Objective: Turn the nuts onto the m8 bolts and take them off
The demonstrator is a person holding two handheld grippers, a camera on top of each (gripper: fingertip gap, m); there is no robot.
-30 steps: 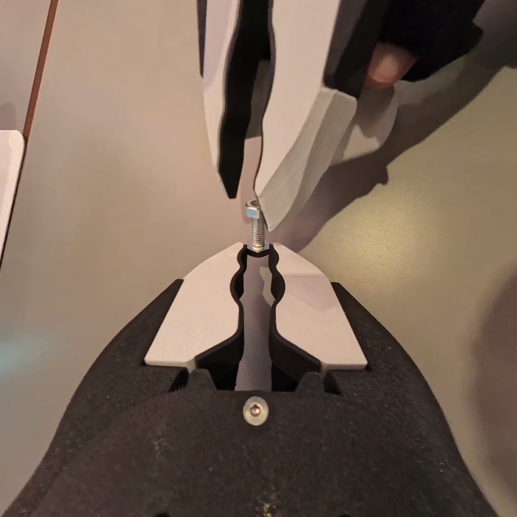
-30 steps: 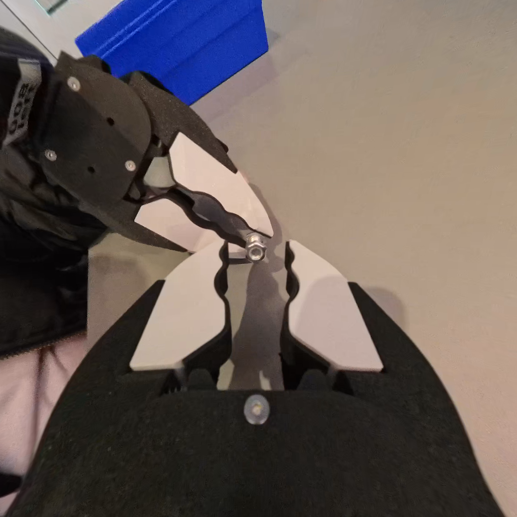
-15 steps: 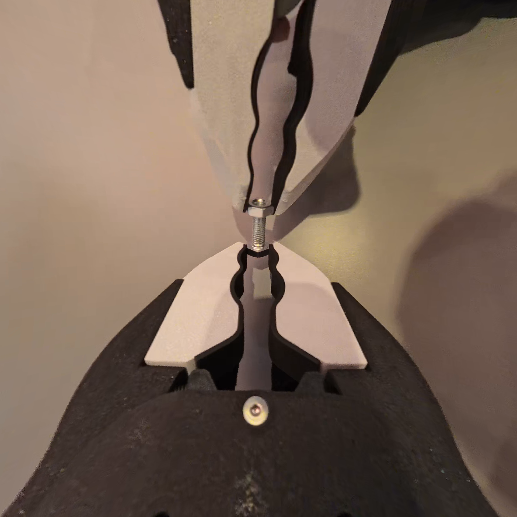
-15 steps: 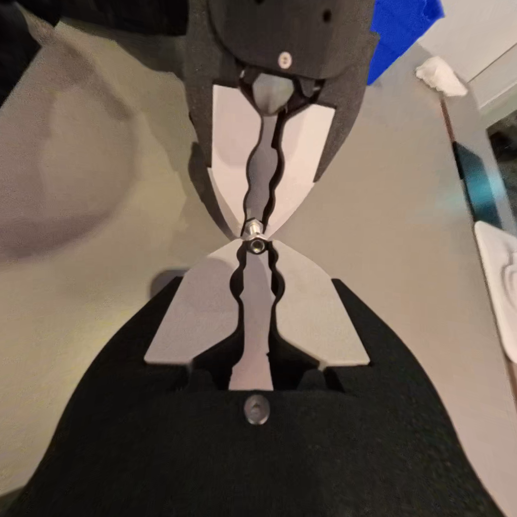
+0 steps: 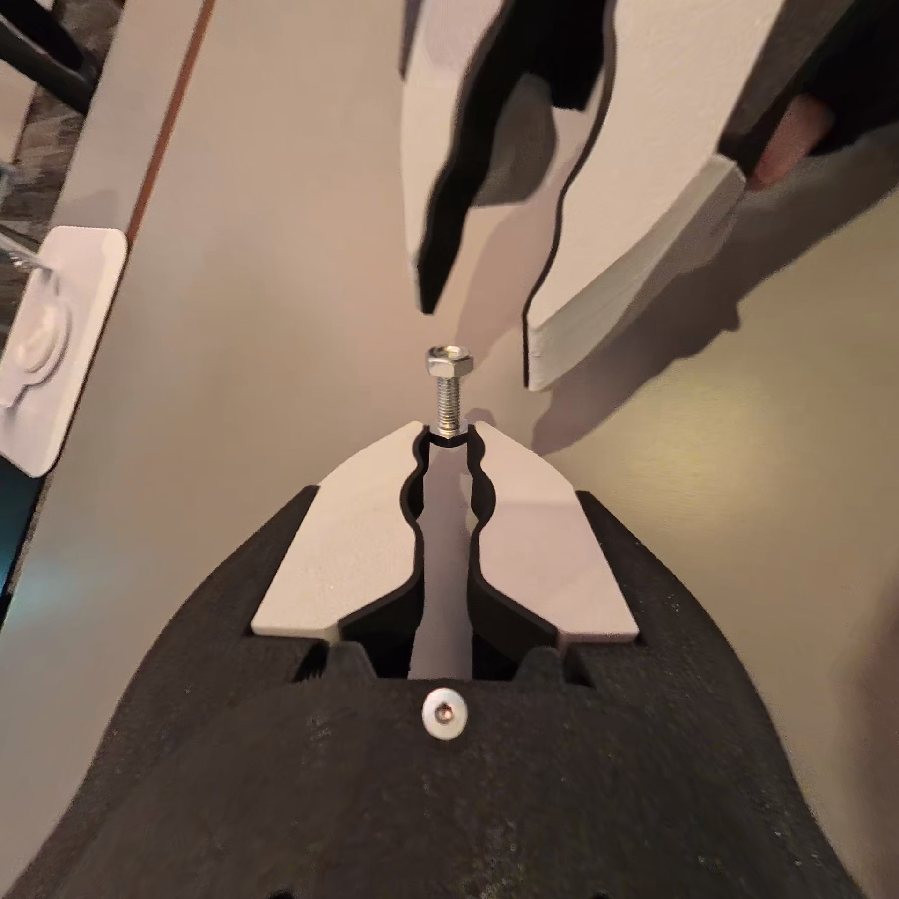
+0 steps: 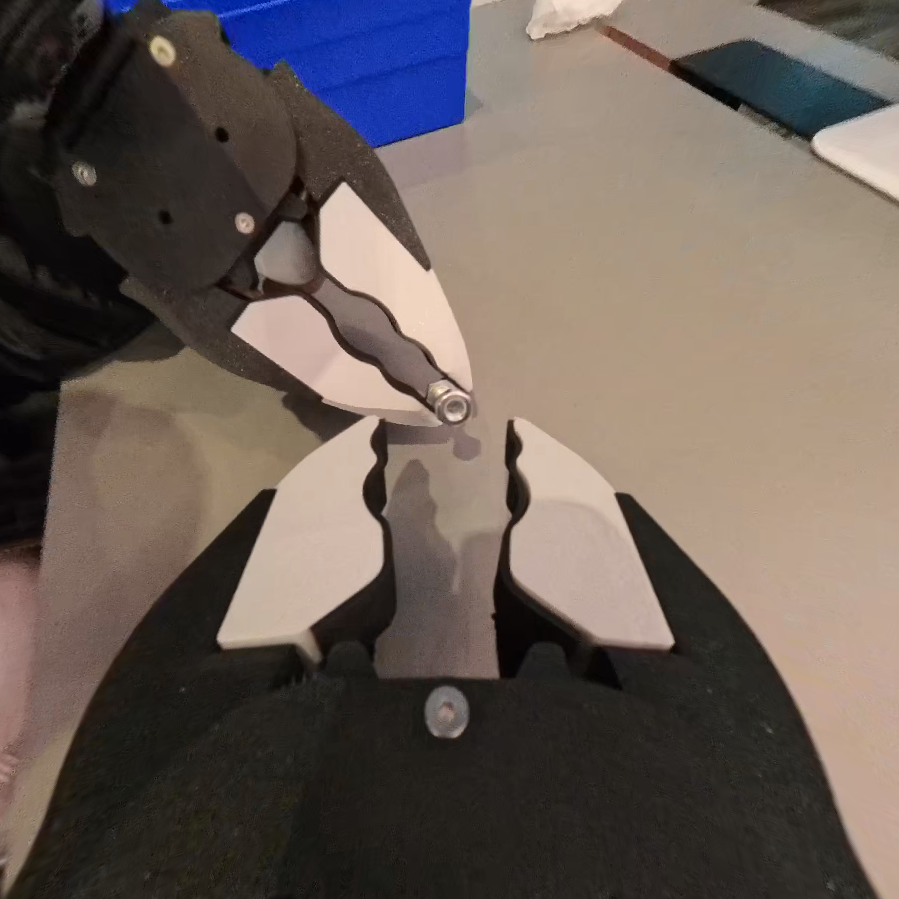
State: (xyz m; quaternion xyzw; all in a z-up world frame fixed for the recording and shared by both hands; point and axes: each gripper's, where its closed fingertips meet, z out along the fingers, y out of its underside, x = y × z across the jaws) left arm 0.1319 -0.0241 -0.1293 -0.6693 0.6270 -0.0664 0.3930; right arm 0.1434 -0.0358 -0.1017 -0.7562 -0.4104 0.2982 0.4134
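Two tongs: left tongs (image 5: pixel 448 430) clamp bolt (image 5: pixel 448 406) head, shank axis up-frame; nut (image 5: pixel 449 362) apparently at tip; right tongs (image 5: pixel 479 348) open just above.

Blue bin (image 6: pixel 369 63) at table (image 6: pixel 681 340) far edge; crumpled white tissue (image 6: pixel 564 14) beside it; white tray (image 5: pixel 53 340) at edge.

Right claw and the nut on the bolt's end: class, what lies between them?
Nothing. In the left wrist view the open right claw hangs just beyond the nut, with only bare table showing between.
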